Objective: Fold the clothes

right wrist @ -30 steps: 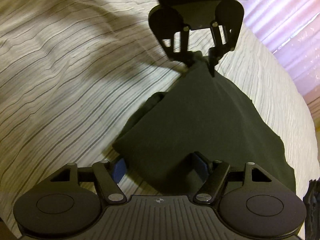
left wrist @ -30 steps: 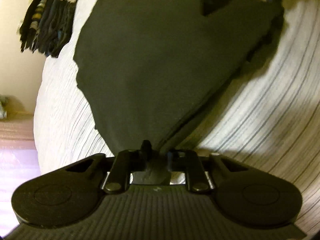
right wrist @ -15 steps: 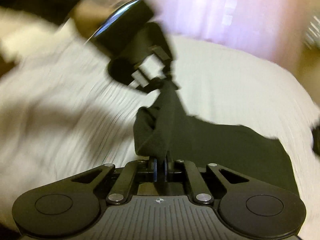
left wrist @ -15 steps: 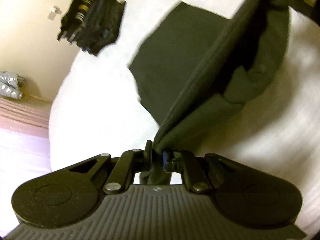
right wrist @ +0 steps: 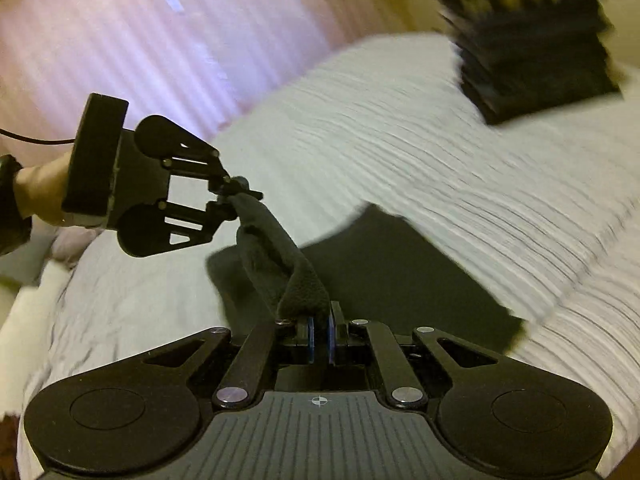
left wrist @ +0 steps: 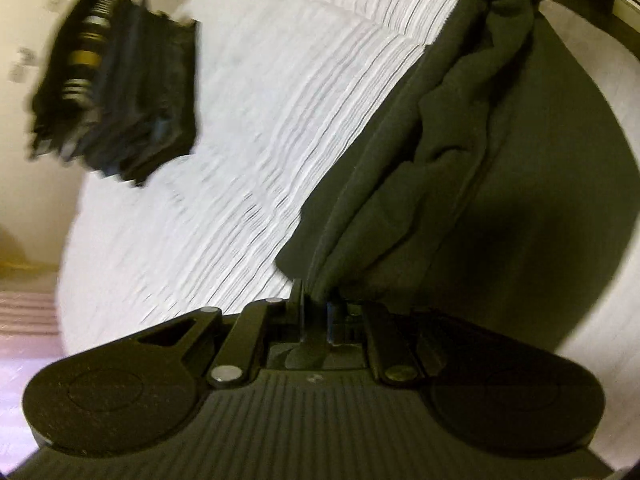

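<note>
Lifted off the striped bed [right wrist: 400, 152] since the earlier frame, the dark garment [right wrist: 280, 248] hangs pinched between left gripper [right wrist: 234, 192] and right gripper [right wrist: 320, 320], both clamped tight; a folded stack [right wrist: 532, 52] waits, this fold unfinished

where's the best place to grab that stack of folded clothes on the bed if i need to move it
Take the stack of folded clothes low, across its bottom layers, coming in level from the open bed side. It is many thin layers piled up, so a grip near the top would likely lift only a few. Both tools, left and right, are shut on the dark garment.
</note>
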Available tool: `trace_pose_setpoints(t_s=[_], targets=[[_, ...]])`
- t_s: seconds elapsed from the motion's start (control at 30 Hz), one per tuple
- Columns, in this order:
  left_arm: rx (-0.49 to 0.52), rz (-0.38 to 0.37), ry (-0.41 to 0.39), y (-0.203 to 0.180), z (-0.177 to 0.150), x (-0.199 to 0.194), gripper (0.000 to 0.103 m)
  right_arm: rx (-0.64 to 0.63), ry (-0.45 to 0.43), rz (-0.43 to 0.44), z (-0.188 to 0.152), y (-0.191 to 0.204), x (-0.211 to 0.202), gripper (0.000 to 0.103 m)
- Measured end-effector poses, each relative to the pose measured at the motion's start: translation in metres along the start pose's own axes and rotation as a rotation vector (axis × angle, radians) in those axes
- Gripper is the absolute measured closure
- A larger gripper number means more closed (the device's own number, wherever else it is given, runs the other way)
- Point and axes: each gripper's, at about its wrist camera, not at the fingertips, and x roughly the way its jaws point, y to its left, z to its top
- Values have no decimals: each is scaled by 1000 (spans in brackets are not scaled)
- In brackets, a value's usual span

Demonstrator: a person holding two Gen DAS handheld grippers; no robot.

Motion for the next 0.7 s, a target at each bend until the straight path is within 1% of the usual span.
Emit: trace_pose_setpoints(t_s=[0.1,0.17,0.27,0.33,0.37,0.4,0.43,0.47,0.53,0.57,0.63,0.7], targets=[[9,-71,18,7,18,47,94,106,31,-19,8,-51,14,97],[-2,-111,17,11,25,72,94,170,39,-30,8,-75,19,97],[-5,-149,16,11,29,94,93,253,49,-38,5,-104,24,97],[-39,-167,13,15,30,107,88,296,53,-47,1,-117,28,97],[-80,-170,7,21,27,107,85,318,57,-52,-2,-123,31,97],[-121,-172,1,26,24,108,77,343,62,-56,-5,-127,34,97],[-163,-174,-5,32,21,108,66,370,66,-62,-9,-132,36,97],[-204,-176,-11,37,18,108,64,404,65,-72,-13,-136,36,97],[-289,-179,-23,49,12,108,64,475,51,-88,-19,-143,32,97],[-346,-171,-33,59,3,102,64,495,43,-97,-21,-144,28,97],[-453,-154,-36,74,-14,92,64,489,32,-125,-22,-140,18,97],[-557,-155,-42,84,-30,83,65,460,20,-162,-20,-131,7,97]])
